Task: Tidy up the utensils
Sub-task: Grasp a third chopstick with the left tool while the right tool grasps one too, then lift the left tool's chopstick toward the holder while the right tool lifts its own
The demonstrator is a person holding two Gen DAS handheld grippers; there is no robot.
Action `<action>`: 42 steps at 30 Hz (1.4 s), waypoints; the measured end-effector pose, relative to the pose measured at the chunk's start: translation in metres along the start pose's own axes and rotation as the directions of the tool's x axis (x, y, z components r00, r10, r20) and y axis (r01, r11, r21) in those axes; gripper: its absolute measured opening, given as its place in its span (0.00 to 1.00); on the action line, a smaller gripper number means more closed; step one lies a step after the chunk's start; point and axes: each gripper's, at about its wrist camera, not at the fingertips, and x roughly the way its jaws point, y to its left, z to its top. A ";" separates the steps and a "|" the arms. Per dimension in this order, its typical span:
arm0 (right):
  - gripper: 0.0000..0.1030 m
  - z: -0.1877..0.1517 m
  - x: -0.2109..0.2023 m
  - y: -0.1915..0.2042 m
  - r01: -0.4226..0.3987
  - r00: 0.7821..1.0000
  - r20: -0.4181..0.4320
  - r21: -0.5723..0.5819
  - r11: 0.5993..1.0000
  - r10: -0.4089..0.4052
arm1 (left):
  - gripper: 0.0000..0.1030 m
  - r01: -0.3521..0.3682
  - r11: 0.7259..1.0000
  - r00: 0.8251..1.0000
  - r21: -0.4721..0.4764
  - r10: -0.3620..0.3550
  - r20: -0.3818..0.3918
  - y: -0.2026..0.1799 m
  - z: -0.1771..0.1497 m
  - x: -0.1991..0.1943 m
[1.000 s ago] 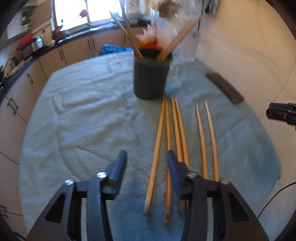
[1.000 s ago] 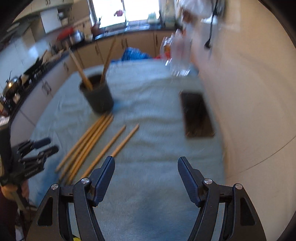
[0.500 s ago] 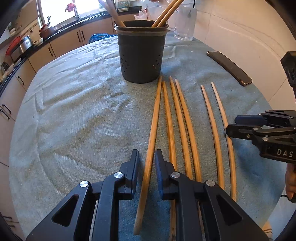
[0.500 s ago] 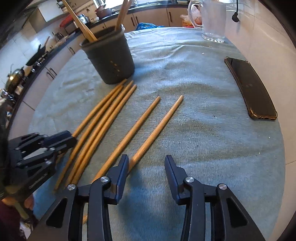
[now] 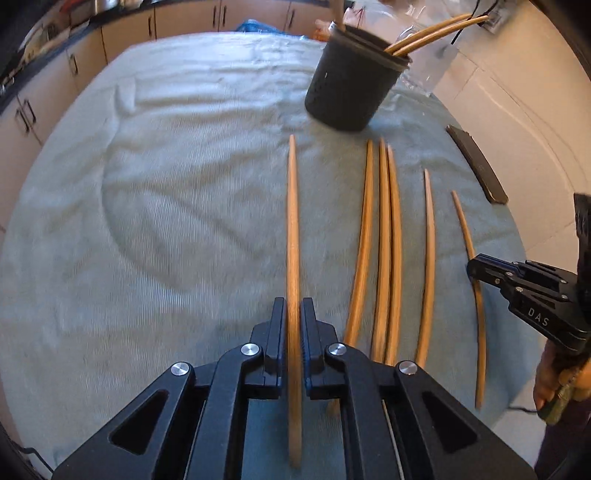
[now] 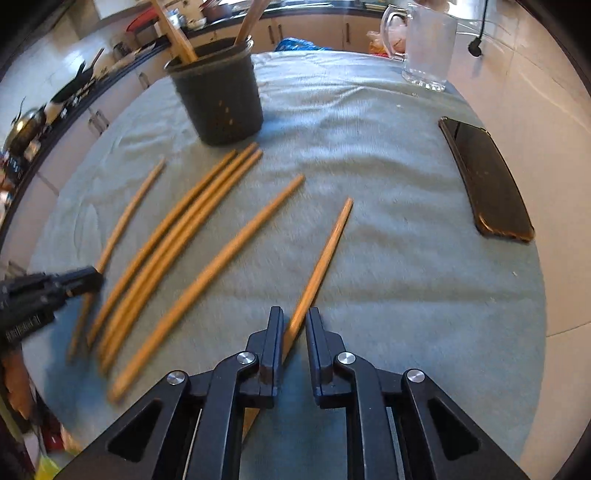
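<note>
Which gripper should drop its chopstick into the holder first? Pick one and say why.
Left. The left gripper is shut squarely on its chopstick; the right gripper grips its chopstick at a slant, jaws less closed.

Towel-covered table (image 6: 424, 266), chopsticks (image 6: 207, 273), holder (image 6: 218, 96), phone (image 6: 484, 177)

A pale blue-green towel (image 6: 369, 147) covers the counter. Behind it runs a dark worktop (image 6: 110, 70) over beige cabinet doors (image 5: 184, 18) with bar handles. Cream tiled wall (image 6: 535, 92) stands to the right.
</note>
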 end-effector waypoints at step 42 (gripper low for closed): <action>0.06 0.058 -0.042 -0.027 -0.003 0.972 0.230 0.162 0.987 -0.035 | 0.05 -0.110 0.993 0.961 0.051 0.093 0.262 -0.033 0.069 -0.051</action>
